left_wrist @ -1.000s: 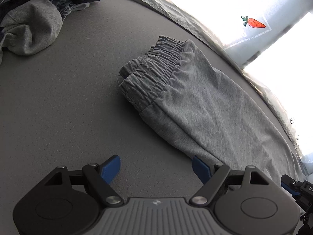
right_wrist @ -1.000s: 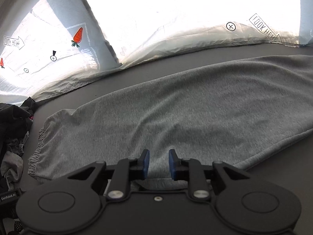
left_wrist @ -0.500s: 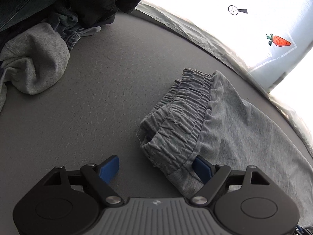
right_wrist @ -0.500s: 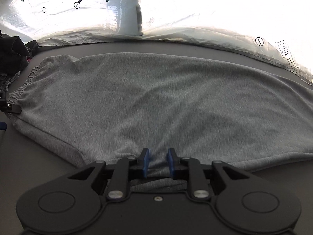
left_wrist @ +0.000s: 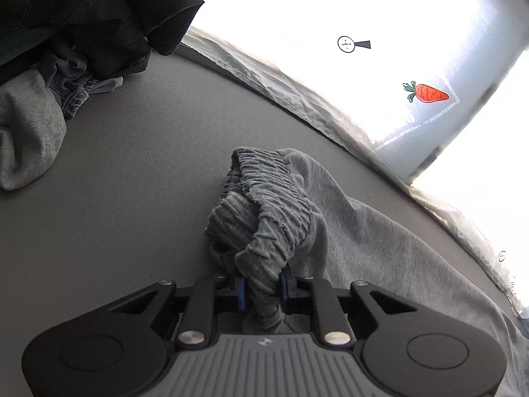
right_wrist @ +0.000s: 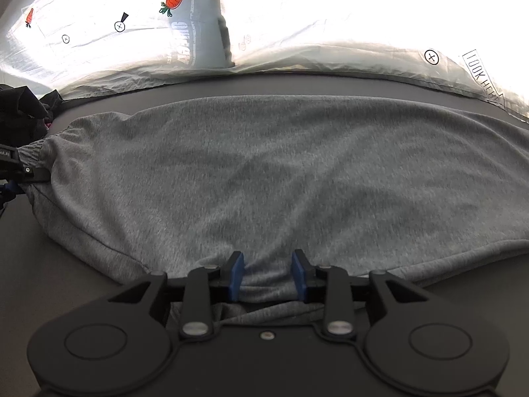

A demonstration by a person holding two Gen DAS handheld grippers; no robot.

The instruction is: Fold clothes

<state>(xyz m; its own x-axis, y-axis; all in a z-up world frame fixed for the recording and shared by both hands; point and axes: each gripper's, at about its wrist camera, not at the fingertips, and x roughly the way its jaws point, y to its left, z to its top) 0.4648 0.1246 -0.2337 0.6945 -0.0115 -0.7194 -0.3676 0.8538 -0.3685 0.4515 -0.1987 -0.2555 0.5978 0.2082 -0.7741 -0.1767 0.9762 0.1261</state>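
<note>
Lying across the matte grey table (right_wrist: 66, 297), the soft heathered grey pants (right_wrist: 281, 172) are bunching at their ribbed elastic waistband (left_wrist: 264, 198), which the left gripper (left_wrist: 262, 292), jaws just closed, is pinching; the right gripper (right_wrist: 267, 276), just opening, is loosely straddling a fabric fold.

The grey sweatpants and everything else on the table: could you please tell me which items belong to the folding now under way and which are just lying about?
In use:
- grey sweatpants, elastic waistband
- left gripper, just closed on the waistband
- right gripper, just eased open, fabric between its pads

Lying about:
- pile of unfolded clothes
- carrot-print sheet
</note>
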